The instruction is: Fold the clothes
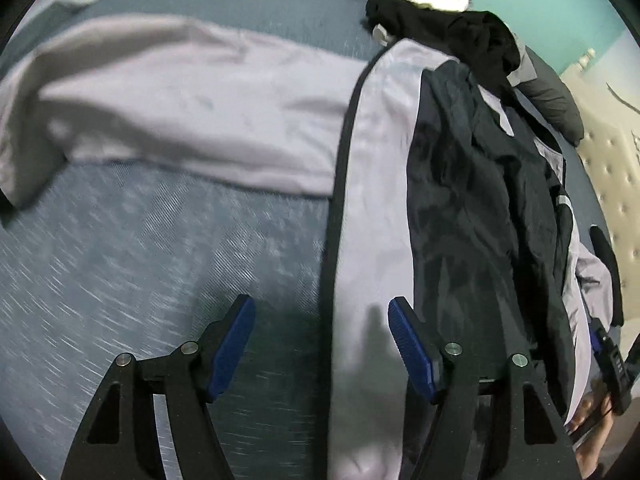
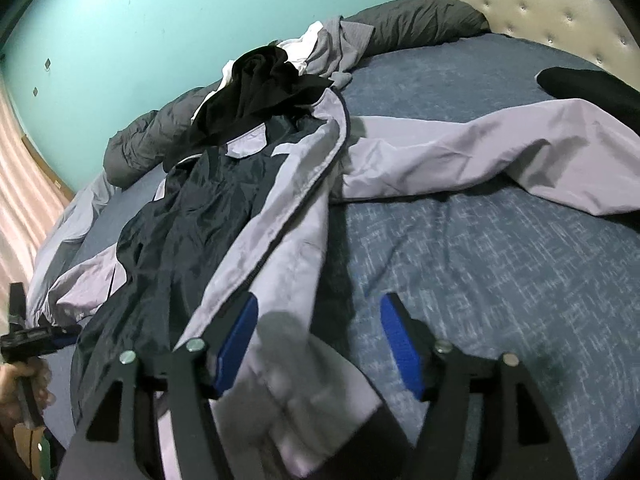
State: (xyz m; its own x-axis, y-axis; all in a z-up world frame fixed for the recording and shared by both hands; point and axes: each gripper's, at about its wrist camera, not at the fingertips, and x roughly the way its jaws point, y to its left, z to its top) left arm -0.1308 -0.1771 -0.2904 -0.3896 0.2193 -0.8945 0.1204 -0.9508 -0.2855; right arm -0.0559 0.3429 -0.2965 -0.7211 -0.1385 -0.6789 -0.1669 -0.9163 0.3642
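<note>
A lilac jacket with dark navy lining (image 1: 376,184) lies open on the blue bed, its front flaps spread and one sleeve (image 1: 168,96) stretched out to the left. In the right wrist view the jacket (image 2: 276,216) runs up the middle with the other sleeve (image 2: 500,156) out to the right. My left gripper (image 1: 322,344) is open, just above the jacket's black-trimmed front edge near the hem. My right gripper (image 2: 318,344) is open over the opposite hem corner. Neither holds cloth.
A pile of black, white and grey clothes (image 2: 272,80) lies by the jacket's collar. A dark grey duvet (image 2: 408,20) runs along the far edge below a teal wall. A tufted cream headboard (image 2: 552,4) stands at the right. The blue bedsheet (image 2: 500,280) lies bare around the jacket.
</note>
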